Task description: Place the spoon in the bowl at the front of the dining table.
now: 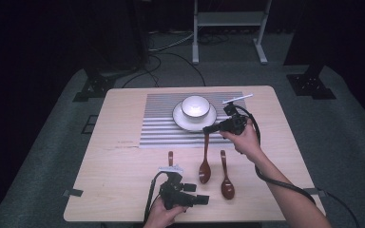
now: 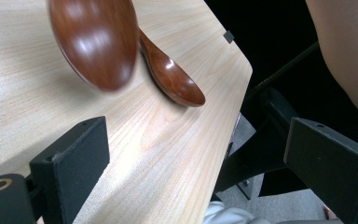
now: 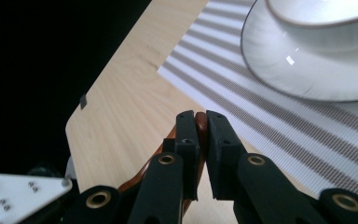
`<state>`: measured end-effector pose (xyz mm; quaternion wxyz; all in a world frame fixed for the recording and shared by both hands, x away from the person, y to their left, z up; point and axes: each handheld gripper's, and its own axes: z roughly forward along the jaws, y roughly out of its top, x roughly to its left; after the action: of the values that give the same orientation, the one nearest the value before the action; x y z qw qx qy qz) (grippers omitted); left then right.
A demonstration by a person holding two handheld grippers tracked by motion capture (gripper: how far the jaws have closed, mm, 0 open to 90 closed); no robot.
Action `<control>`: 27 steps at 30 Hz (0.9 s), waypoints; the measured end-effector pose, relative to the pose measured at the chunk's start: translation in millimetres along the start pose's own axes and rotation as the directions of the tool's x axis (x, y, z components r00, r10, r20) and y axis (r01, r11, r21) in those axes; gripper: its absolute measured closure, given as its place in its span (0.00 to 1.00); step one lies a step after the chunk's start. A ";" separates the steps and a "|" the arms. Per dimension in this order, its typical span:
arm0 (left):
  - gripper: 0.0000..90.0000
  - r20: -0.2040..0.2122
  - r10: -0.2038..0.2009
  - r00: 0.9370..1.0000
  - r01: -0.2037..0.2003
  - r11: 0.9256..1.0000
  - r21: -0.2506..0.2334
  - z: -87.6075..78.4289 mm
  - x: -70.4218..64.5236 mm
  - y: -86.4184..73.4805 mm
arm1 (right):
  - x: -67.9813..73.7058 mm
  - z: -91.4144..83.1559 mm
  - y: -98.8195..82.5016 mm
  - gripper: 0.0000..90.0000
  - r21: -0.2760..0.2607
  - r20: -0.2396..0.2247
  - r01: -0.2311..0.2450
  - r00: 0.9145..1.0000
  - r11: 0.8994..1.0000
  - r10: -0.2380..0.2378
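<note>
Lifting now: right gripper (image 1: 211,128) has its jaws clamped on the handle end of a brown spoon (image 1: 205,164), which hangs bowl-down just clear of the tabletop (image 1: 123,166), near the plate's near-right edge.
Done so far: one spoon picked up and in the air; judging by where it hangs, it is headed for the bowl (image 1: 195,106) on the white plate (image 1: 180,118).
Left to do: carry it over and set it down; second spoon (image 1: 225,178) lies flat to its right, and a third spoon (image 1: 170,157), partly hidden, lies to the left.
Left gripper (image 1: 200,200): jaws wide, nothing between them, resting low at the near edge.
Surface: pale wood tabletop, striped grey mat (image 1: 161,128) under the plate, towards the far side.
Room: dark, grey carpet (image 1: 342,137), cables and a white metal frame (image 1: 228,23) beyond.
</note>
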<state>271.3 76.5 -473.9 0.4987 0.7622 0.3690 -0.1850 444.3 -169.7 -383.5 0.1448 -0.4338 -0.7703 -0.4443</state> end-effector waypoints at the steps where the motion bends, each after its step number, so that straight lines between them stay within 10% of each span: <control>1: 0.06 0.000 0.000 1.000 0.000 1.000 0.001 0.2 0.1 -0.1 | -0.6 -1.3 2.5 0.93 -0.012 0.004 -0.007 1.000 1.000 0.007; 27: 0.06 0.000 -0.006 1.000 0.006 1.000 -0.014 -4.2 1.6 1.0 | -22.0 -18.4 45.8 0.93 -0.172 0.065 -0.120 0.989 0.978 0.132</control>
<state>272.8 80.7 -472.5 0.5033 0.7576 0.3725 -0.1841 490.6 -186.0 -360.9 0.1062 -0.5091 -0.7060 -0.4807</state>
